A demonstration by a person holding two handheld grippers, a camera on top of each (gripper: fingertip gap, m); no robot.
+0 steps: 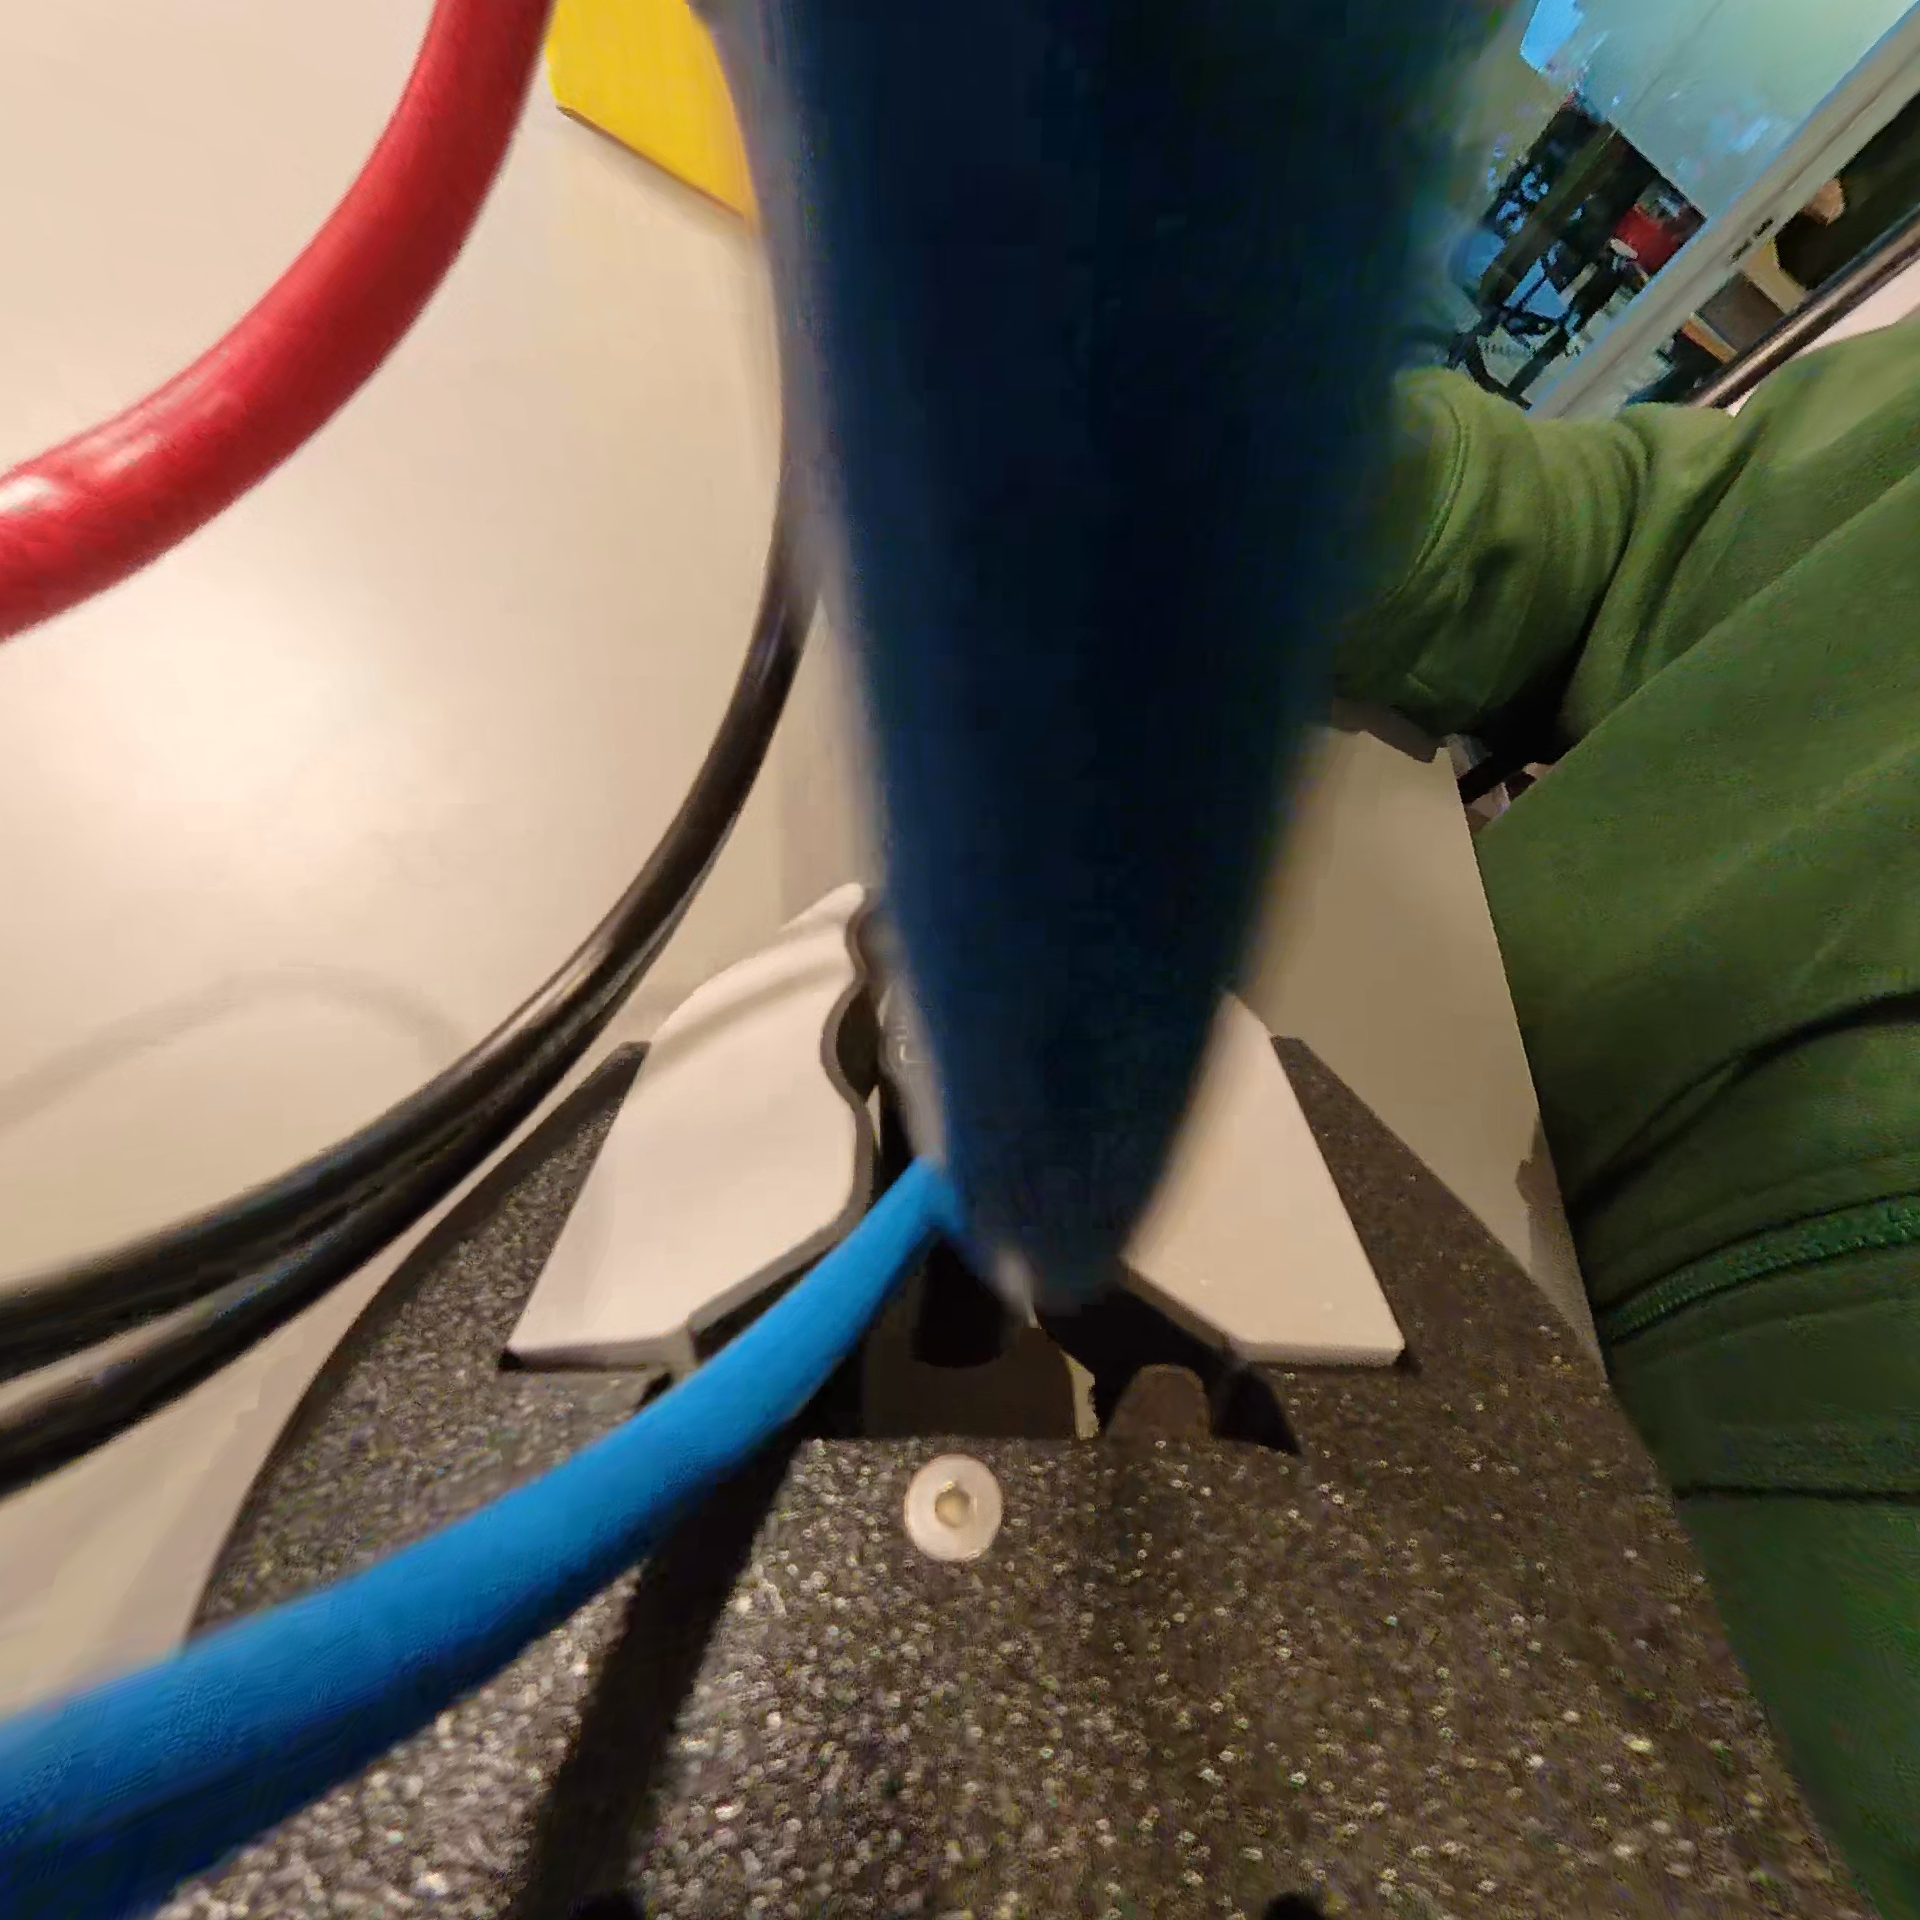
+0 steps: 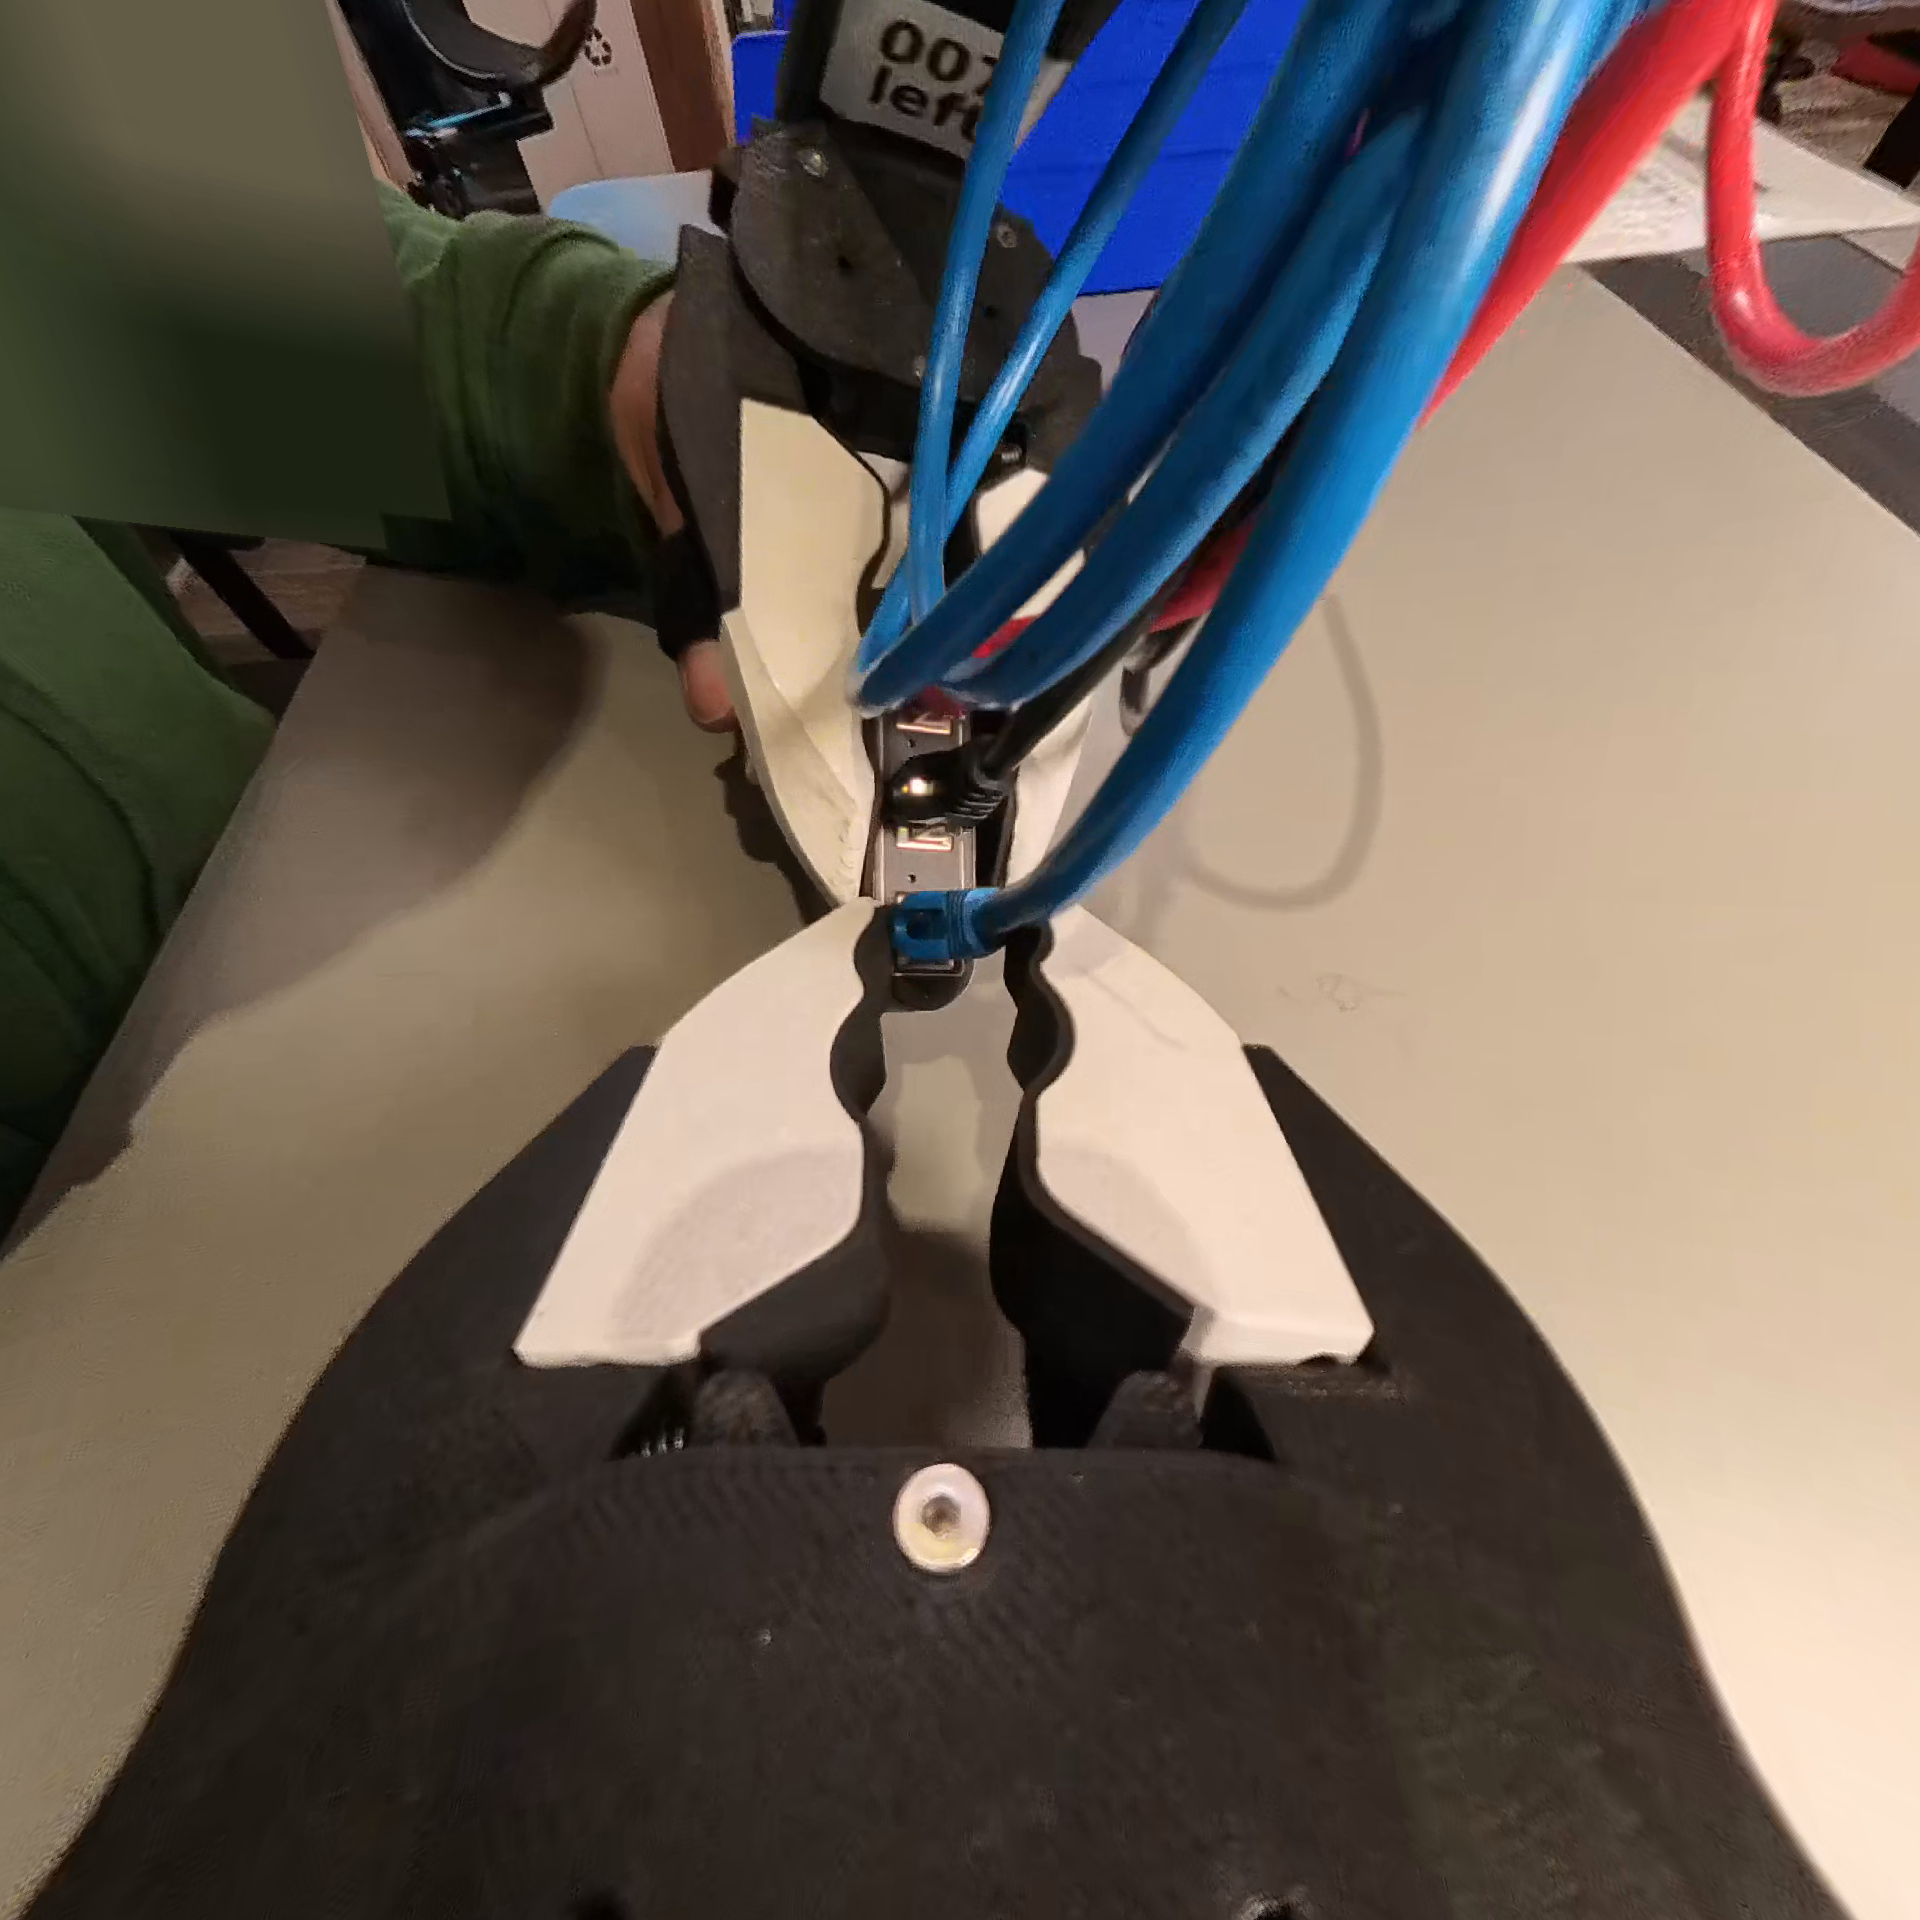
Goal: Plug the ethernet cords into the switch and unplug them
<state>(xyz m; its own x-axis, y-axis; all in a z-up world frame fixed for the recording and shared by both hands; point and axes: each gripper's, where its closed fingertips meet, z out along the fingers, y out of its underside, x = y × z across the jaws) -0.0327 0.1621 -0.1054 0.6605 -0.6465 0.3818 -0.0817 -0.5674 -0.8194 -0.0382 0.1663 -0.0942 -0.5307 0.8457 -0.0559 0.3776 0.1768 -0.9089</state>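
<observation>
In the right wrist view the switch [image 2: 923, 831], a narrow dark grey box, is seen end-on, clamped between the white fingers of my left gripper [image 2: 930, 862]. A blue ethernet plug [image 2: 920, 925] sits in a port near its near end. My right gripper [image 2: 940, 930] has its fingertips closed in on either side of that plug. A black plug [image 2: 977, 795] sits in a port farther along. In the left wrist view the switch [image 1: 1039, 520] is a blurred dark blue mass filling my left gripper [image 1: 1039, 956], and a blue cord [image 1: 520, 1455] runs out to the lower left.
A bundle of blue cords [image 2: 1195, 416] and a red cord [image 2: 1766, 260] hang above the beige table [image 2: 1558, 935]. A red cord [image 1: 260, 343], black cords [image 1: 623, 935] and a yellow object [image 1: 655, 94] lie on the table. A green sleeve [image 1: 1662, 727] is at the right. Less than 4 cm separates the two grippers' tips.
</observation>
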